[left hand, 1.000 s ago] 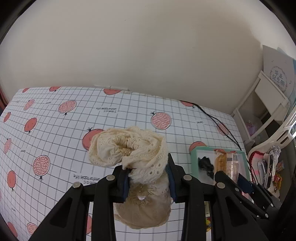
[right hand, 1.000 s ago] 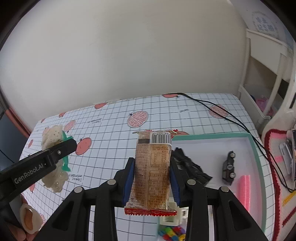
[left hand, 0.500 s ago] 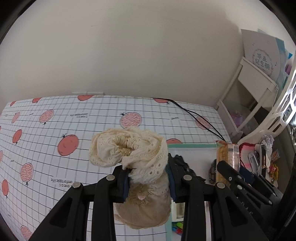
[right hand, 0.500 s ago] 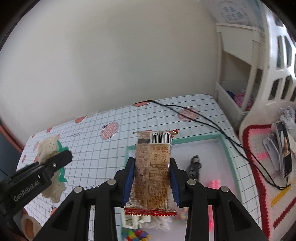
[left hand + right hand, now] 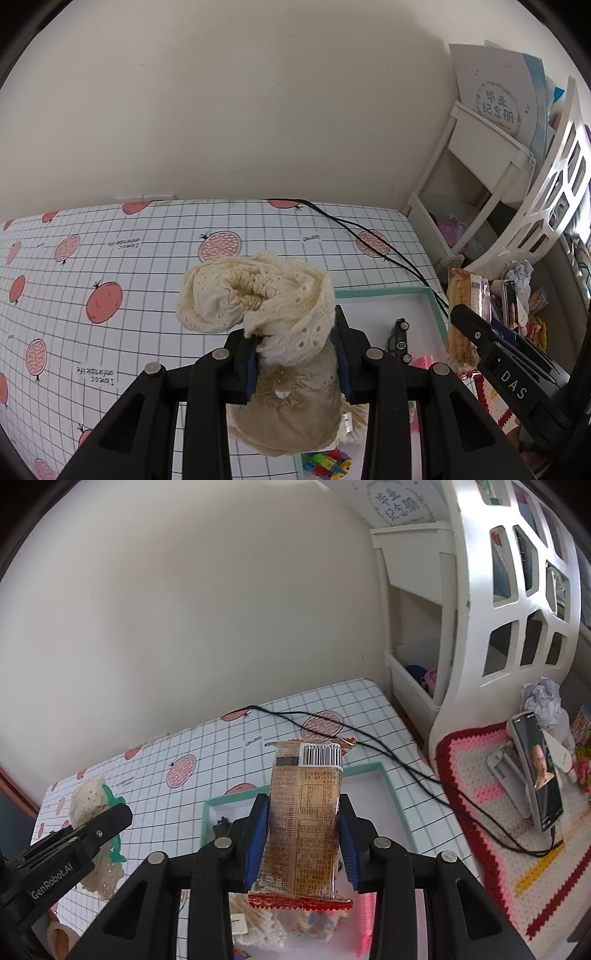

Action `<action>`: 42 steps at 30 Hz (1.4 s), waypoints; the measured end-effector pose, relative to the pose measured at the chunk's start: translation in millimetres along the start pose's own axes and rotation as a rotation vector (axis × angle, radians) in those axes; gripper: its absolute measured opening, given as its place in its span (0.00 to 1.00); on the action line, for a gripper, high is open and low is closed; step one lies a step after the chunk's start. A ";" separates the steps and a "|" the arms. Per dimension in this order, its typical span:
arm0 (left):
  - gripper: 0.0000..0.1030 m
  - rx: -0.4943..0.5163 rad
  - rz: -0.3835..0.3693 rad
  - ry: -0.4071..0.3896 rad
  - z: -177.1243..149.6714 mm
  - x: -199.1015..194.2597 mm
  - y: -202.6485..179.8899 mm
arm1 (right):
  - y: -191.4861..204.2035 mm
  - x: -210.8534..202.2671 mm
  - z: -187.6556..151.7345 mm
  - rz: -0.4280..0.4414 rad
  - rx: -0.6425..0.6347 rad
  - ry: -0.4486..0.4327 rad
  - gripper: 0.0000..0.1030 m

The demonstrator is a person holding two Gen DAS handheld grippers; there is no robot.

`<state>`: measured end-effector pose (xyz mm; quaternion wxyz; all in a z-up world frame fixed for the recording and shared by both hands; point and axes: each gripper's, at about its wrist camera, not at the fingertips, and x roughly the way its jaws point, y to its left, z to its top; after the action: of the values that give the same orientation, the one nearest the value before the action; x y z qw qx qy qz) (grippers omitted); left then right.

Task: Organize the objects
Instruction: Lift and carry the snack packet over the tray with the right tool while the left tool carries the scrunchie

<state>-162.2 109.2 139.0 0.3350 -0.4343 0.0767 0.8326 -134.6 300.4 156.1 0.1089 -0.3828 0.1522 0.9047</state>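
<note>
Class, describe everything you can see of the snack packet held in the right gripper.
The snack packet is a long plastic wrapper, brown and tan, with fine print, a white barcode near its top and a red crimped seal at the bottom. It stands upright, off the table, clamped at mid-length between the right gripper's blue pads. Nothing else touches it. Behind and below lies the green-rimmed tray.

Left gripper (image 5: 297, 363): black frame, blue-padded jaws closed on a bundle of cream eyelet-lace fabric (image 5: 258, 295), which spills above and hangs below the jaws.

Worktop (image 5: 147, 266): white grid-pattern cover with red fruit prints; black cable (image 5: 369, 240) running across its far right part.

Shallow white tray with mint-green rim (image 5: 384, 293): holds a small dark toy car (image 5: 399, 336).

Right gripper (image 5: 476, 334): black, at the right edge, carrying a brown-and-clear wrapped snack bar (image 5: 461, 314).

White shelf unit (image 5: 491, 147): against the wall, far right.
</note>
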 end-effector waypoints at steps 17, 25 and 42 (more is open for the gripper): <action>0.35 0.046 -0.077 0.026 5.3 49.7 -32.2 | -26.7 28.5 13.0 -0.041 -0.019 -0.010 0.37; 0.35 0.060 -0.090 0.048 4.3 74.6 -41.7 | -27.5 48.2 6.0 -0.049 -0.032 0.020 0.37; 0.35 0.108 -0.097 0.115 -2.1 121.6 -62.0 | -41.0 76.9 -5.5 -0.066 -0.040 0.081 0.37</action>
<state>-170.5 215.4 53.6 0.3929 -0.4662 0.1194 0.7836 -170.6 342.7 88.7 0.1250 -0.4261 0.1257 0.8871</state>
